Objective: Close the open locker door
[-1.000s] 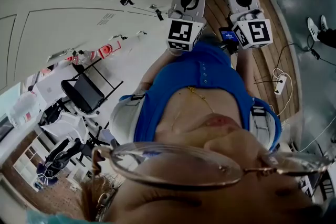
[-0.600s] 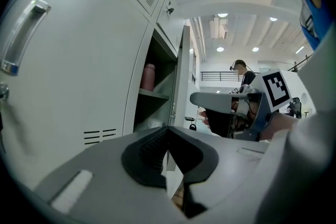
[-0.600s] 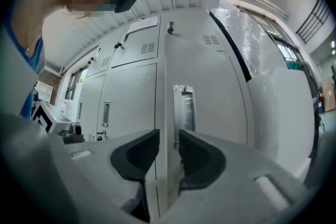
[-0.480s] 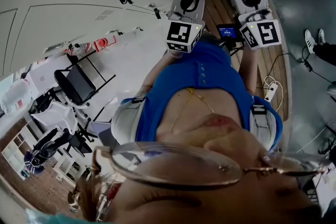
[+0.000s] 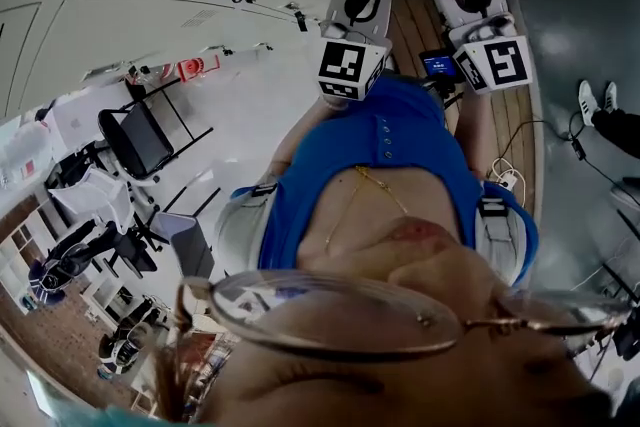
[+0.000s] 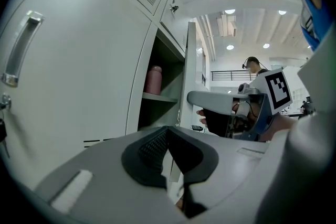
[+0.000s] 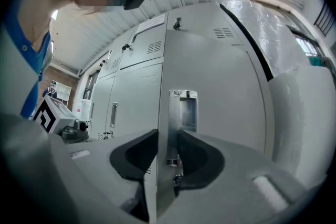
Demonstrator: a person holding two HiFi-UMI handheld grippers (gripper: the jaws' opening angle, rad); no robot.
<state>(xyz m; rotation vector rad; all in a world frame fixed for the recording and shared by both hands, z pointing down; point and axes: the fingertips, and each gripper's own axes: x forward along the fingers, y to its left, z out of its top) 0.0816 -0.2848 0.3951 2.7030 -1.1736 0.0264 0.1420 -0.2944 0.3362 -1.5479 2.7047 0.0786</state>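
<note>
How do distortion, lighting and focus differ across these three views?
Head view: heavy fisheye bows the lockers; the glasses up close are soft and shadowed. Left gripper view: black round vignette, ceiling lamps show as bright spots, the handle curves. Right gripper view: same vignette, even light, the door looks sharp but bent.

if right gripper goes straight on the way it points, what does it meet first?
The open locker door: its free edge already stands between the right gripper's jaws, which have just been opening. Pushing on likely seats that edge deeper.
</note>
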